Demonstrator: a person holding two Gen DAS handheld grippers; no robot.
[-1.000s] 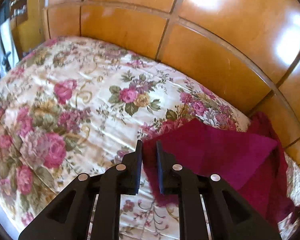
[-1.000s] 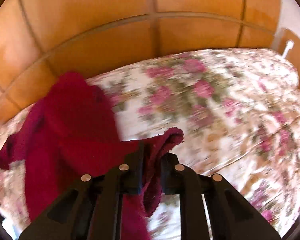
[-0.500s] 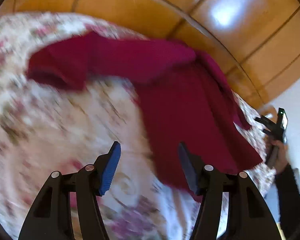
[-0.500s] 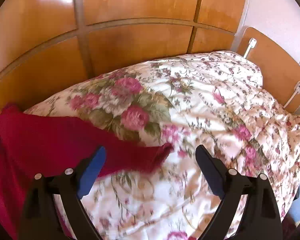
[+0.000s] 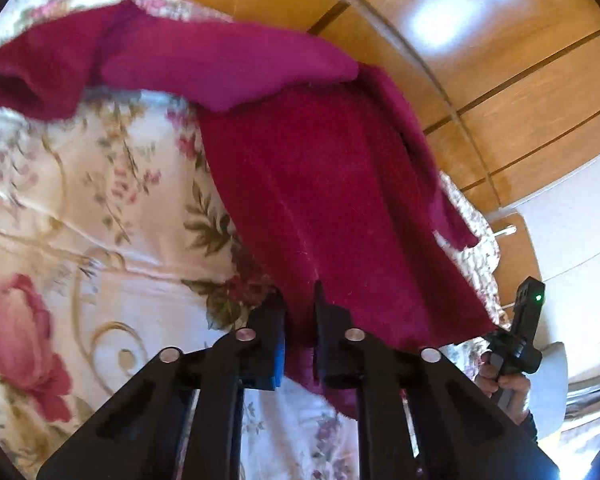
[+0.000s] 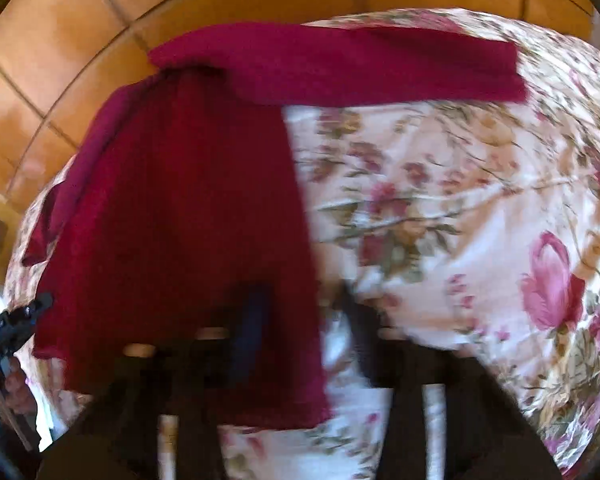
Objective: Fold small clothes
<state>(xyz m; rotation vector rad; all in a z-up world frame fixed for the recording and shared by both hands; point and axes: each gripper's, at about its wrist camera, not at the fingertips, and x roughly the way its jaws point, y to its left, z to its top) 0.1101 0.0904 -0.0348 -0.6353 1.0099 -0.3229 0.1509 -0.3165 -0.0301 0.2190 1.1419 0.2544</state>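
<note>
One cream quilted bedspread printed with pink roses [image 5: 100, 220] fills most of both wrist views, set against a wall of glossy orange-brown wooden panels [image 5: 500, 100]. A dark red knit sweater [image 5: 320, 200] lies spread flat on the bedspread, its body running from the panelled wall down toward the cameras. One long sleeve [image 5: 220, 68] is stretched sideways across the far end of the bed.

The sweater's near hem reaches both tools. In the left wrist view, the black two-finger left gripper [image 5: 298, 300] is closing on the hem's left corner. Its fingers stand only a narrow slit apart, with red cloth filling that slit and hanging out beneath the blue pad [image 5: 278, 364].

The right wrist view is smeared by motion. There the black right gripper [image 6: 300, 300] is also closing, its fingers visibly apart. The sweater's right-hand lower corner sits between them, lying against the left finger, while a strip of bedspread shows between the cloth's edge and the right finger [image 6: 352, 320]. The pads do not appear to press the cloth.

At the right edge of the left wrist view, a person's hand [image 5: 500, 384] grips the handle of the right gripper, just past the hem's far corner, a small green light [image 5: 537, 298] glowing on the tool.
</note>
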